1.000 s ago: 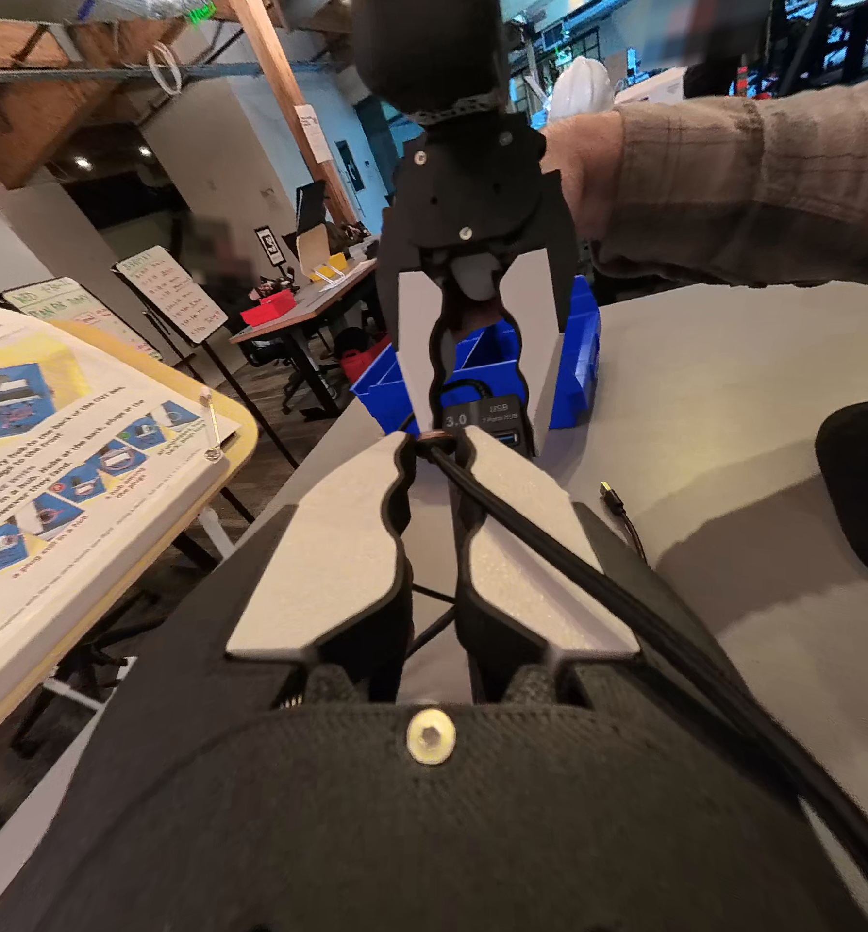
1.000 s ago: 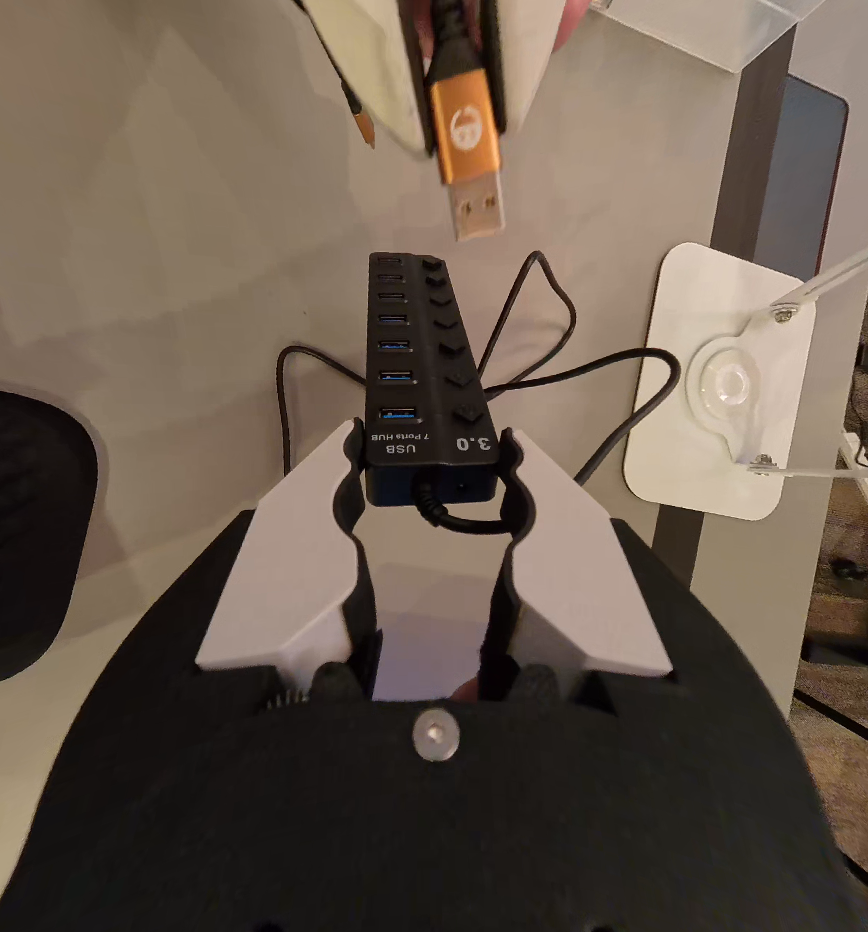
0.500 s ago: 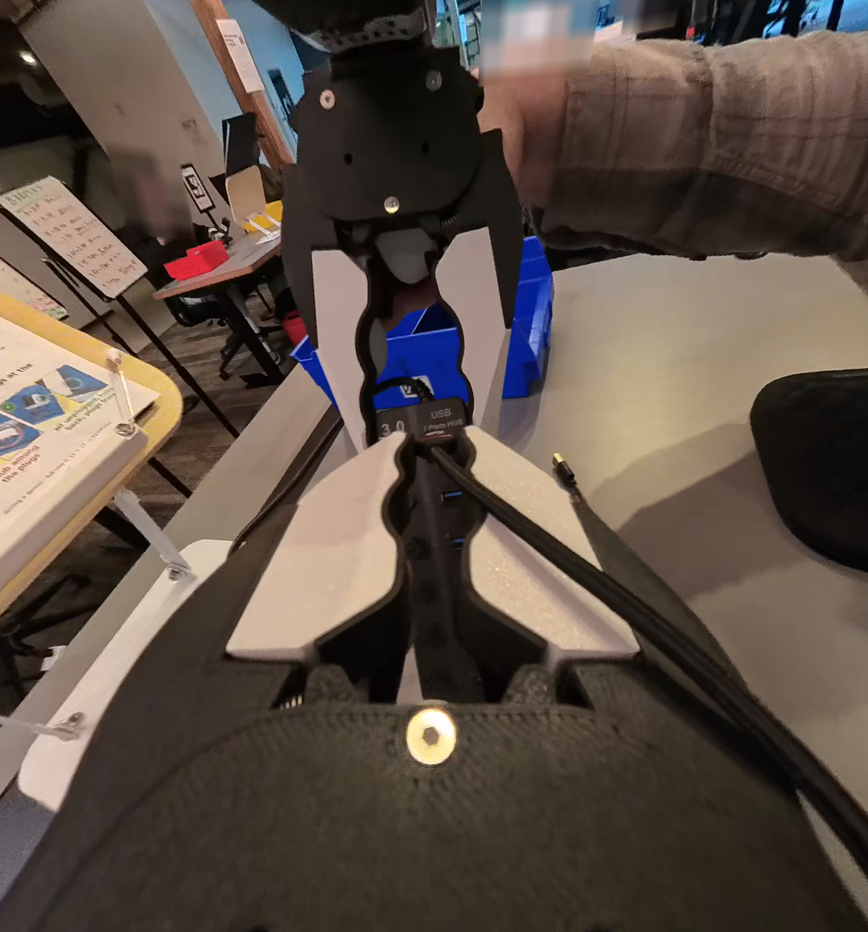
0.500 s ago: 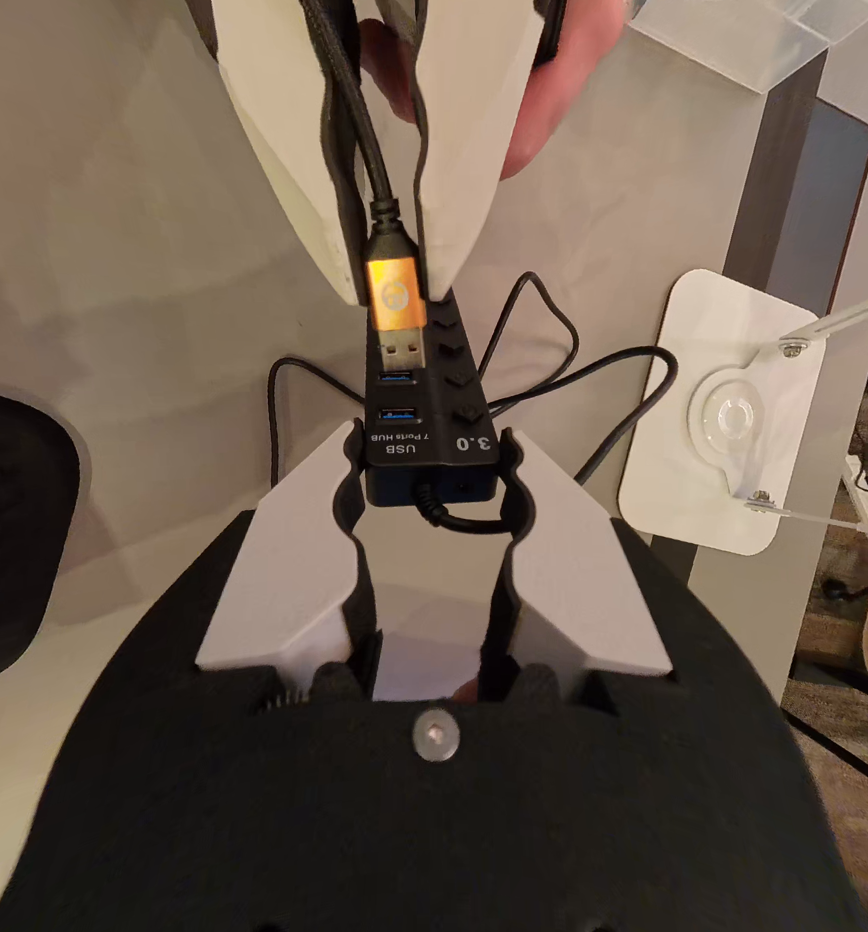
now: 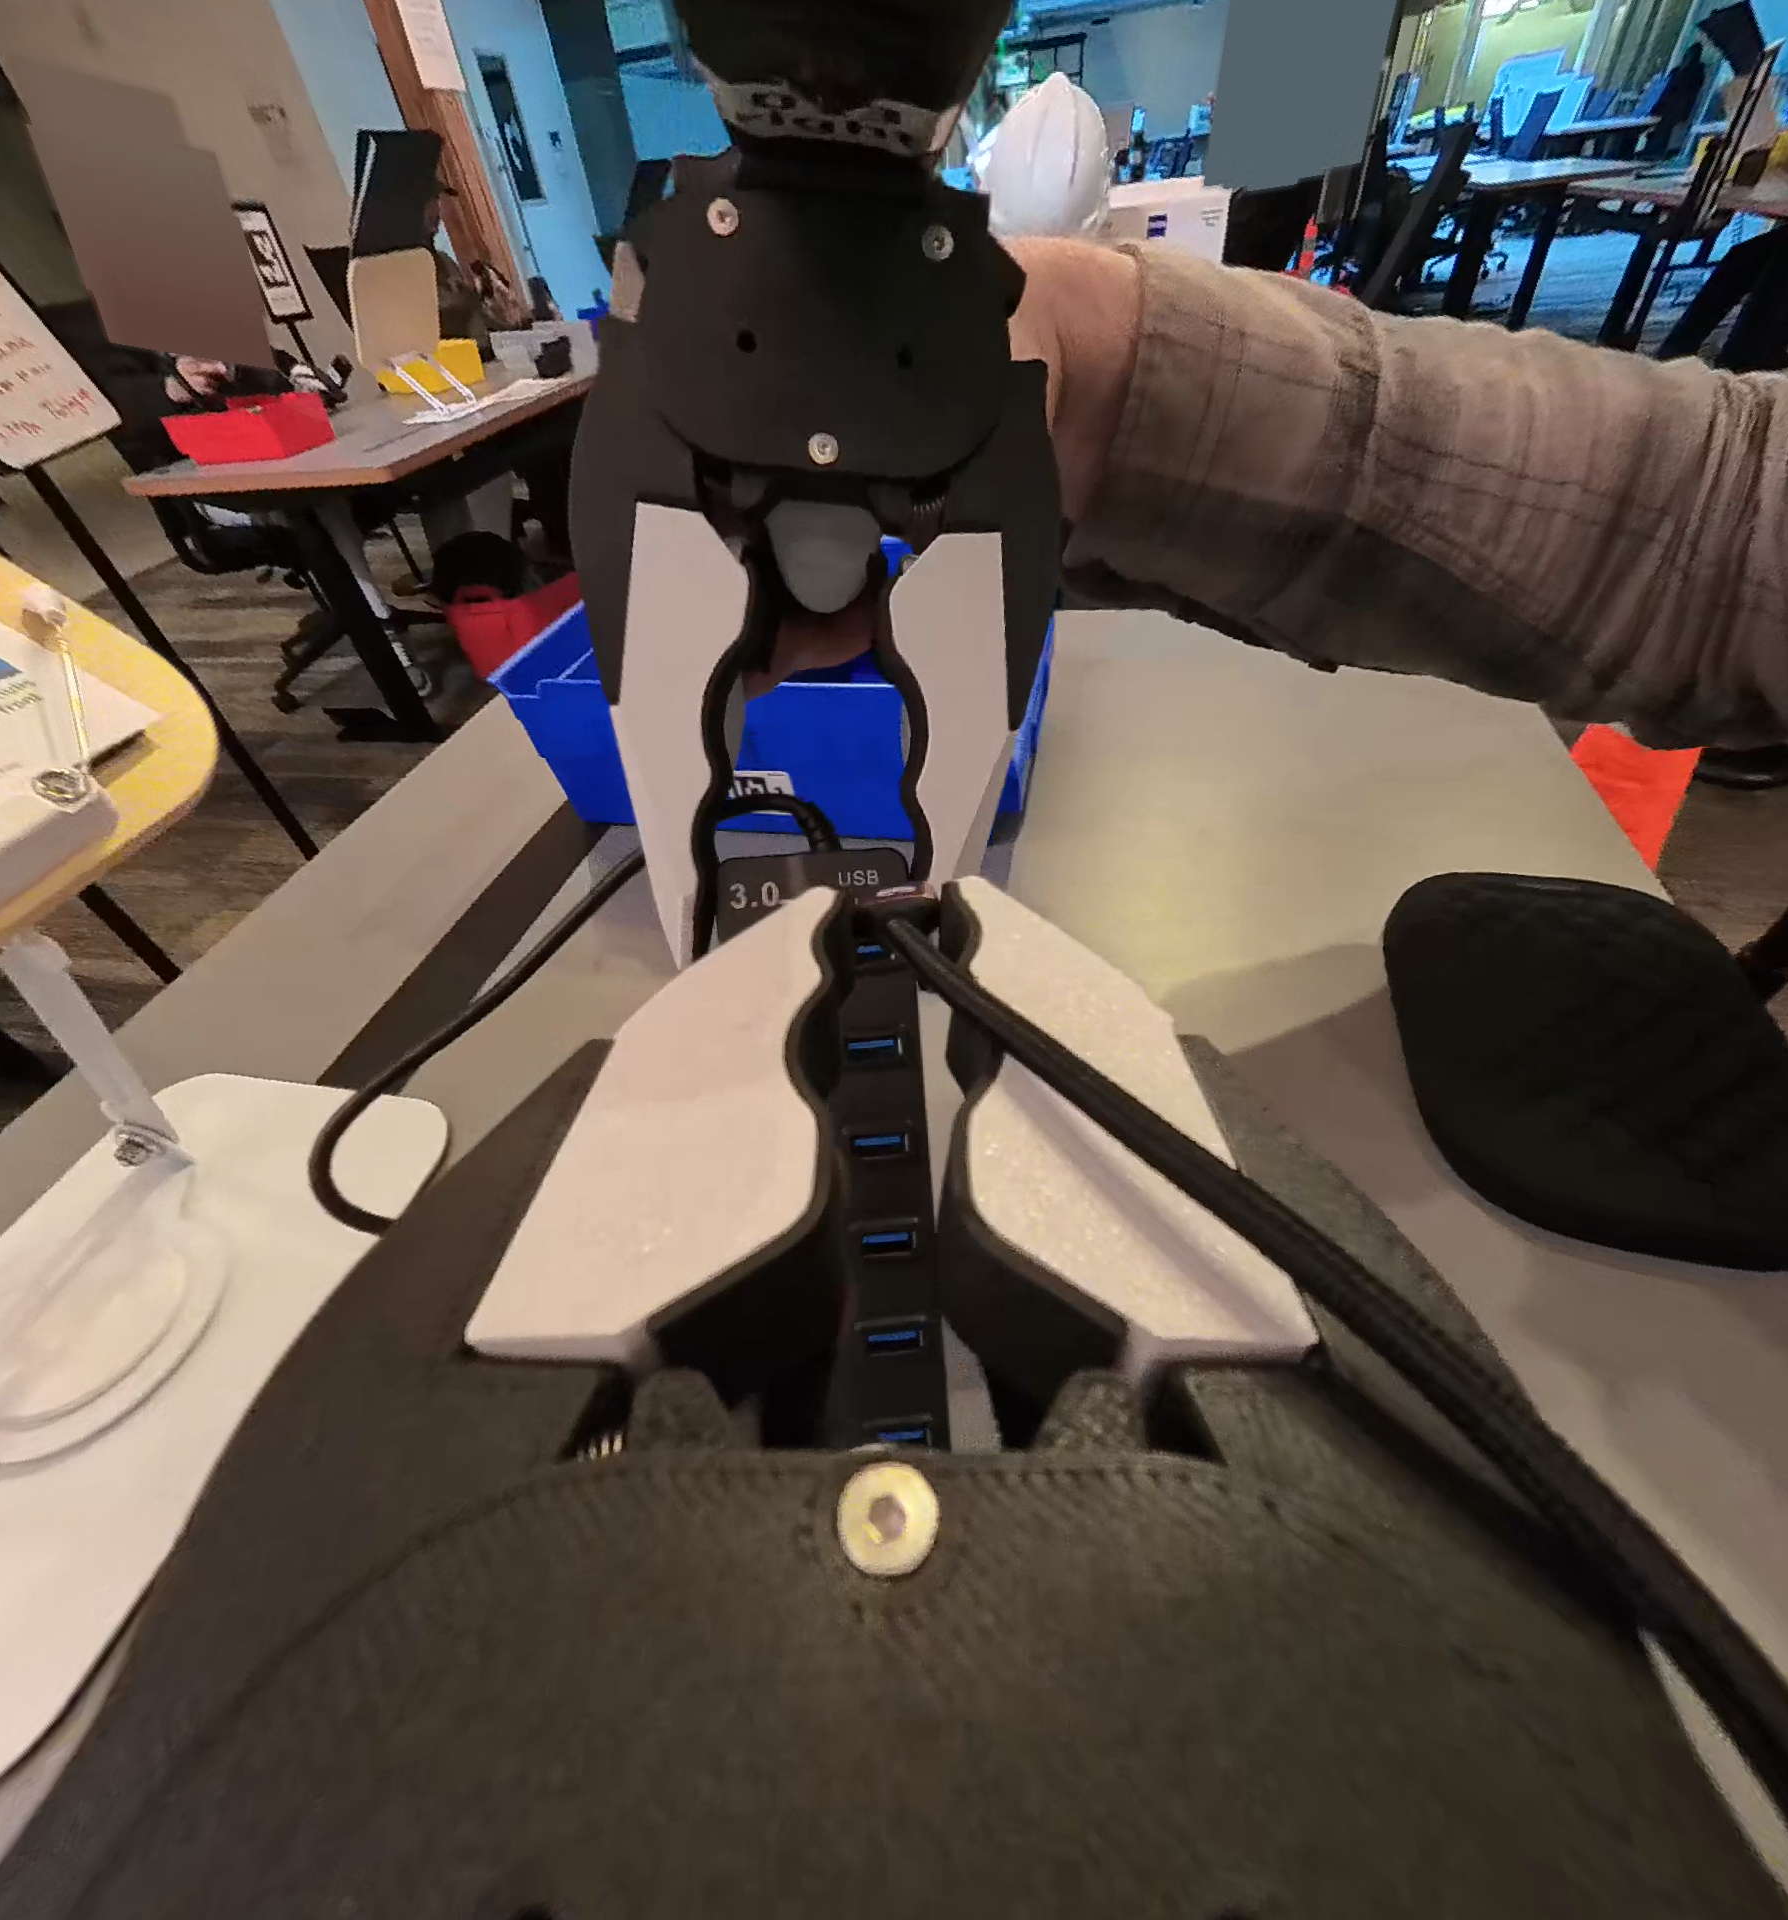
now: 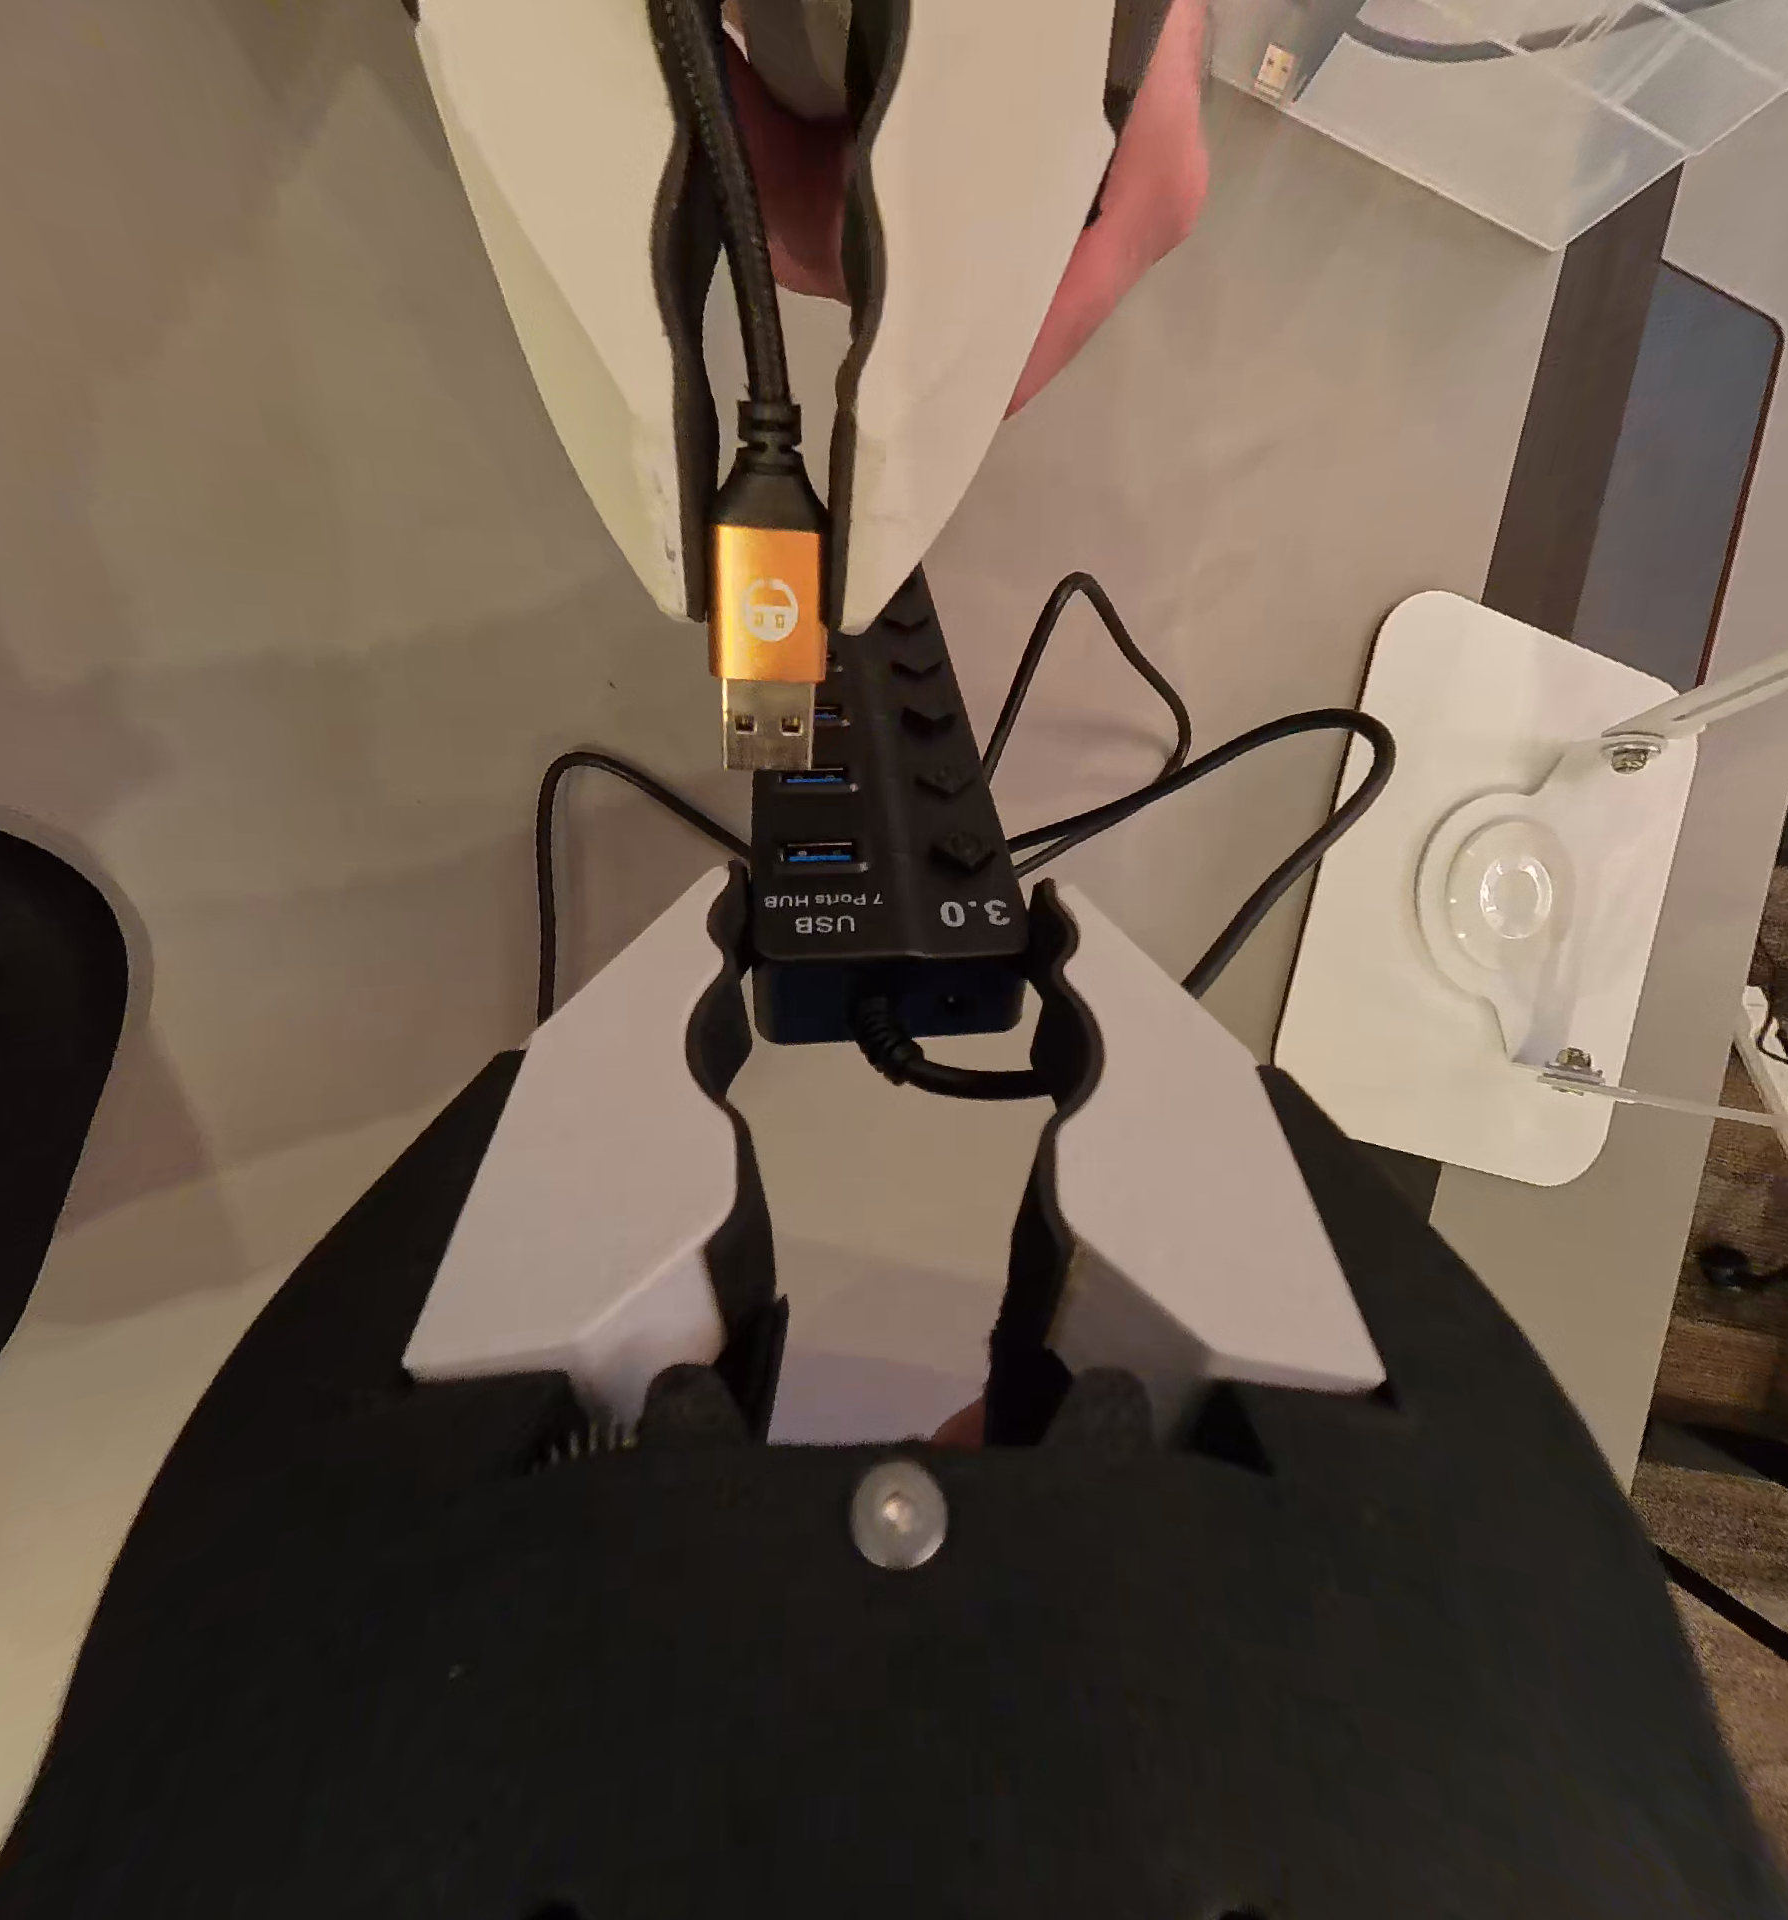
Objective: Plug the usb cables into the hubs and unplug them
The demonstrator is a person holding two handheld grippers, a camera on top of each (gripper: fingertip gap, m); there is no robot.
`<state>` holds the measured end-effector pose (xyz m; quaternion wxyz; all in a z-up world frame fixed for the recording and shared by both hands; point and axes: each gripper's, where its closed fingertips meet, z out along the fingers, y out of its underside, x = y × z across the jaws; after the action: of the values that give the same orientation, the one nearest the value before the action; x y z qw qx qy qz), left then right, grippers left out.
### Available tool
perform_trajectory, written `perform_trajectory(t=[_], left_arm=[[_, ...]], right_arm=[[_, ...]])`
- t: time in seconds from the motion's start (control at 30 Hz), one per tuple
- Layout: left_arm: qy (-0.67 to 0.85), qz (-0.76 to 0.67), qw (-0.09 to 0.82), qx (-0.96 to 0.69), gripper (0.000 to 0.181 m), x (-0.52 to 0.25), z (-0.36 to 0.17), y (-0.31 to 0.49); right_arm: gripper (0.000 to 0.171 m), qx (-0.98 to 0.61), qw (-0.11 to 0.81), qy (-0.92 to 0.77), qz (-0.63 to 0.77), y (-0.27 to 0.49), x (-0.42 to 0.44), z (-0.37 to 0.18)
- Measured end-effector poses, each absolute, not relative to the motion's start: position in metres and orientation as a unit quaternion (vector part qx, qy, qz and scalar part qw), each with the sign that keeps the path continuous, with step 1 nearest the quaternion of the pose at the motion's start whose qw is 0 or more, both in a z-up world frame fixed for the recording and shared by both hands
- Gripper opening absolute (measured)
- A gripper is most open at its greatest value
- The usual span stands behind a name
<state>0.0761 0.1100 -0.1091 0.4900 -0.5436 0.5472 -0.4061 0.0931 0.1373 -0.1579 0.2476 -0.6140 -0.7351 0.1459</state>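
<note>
At frame centre, the right gripper (image 6: 885, 914) clamps the black hub (image 6: 874, 831); above it, the left gripper (image 6: 765, 603) pinches the orange plug (image 6: 765, 623), hovering over the ports.

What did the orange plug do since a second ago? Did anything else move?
The left gripper carried the orange USB plug down and along the black USB hub; its metal tip now hovers over the ports near the labelled end, not yet in. The right gripper stayed clamped on that end, and the hub, its thin black cord and the white stand base stayed put.
</note>
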Motion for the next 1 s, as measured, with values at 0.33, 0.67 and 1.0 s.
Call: perform_trajectory(t=[0.33, 0.67, 1.0], left_arm=[[0.554, -0.387, 0.480, -0.559, 0.016, 0.076, -0.111, 0.109], [0.563, -0.371, 0.491, -0.551, 0.016, 0.077, -0.108, 0.105], [0.550, -0.349, 0.498, -0.573, 0.015, 0.082, -0.110, 0.106]], right_arm=[[0.051, -0.599, 0.258, -0.746, 0.136, 0.136, 0.098, -0.147], [0.051, -0.593, 0.243, -0.757, 0.124, 0.130, 0.100, -0.143], [0.051, -0.606, 0.213, -0.760, 0.104, 0.129, 0.109, -0.137]])
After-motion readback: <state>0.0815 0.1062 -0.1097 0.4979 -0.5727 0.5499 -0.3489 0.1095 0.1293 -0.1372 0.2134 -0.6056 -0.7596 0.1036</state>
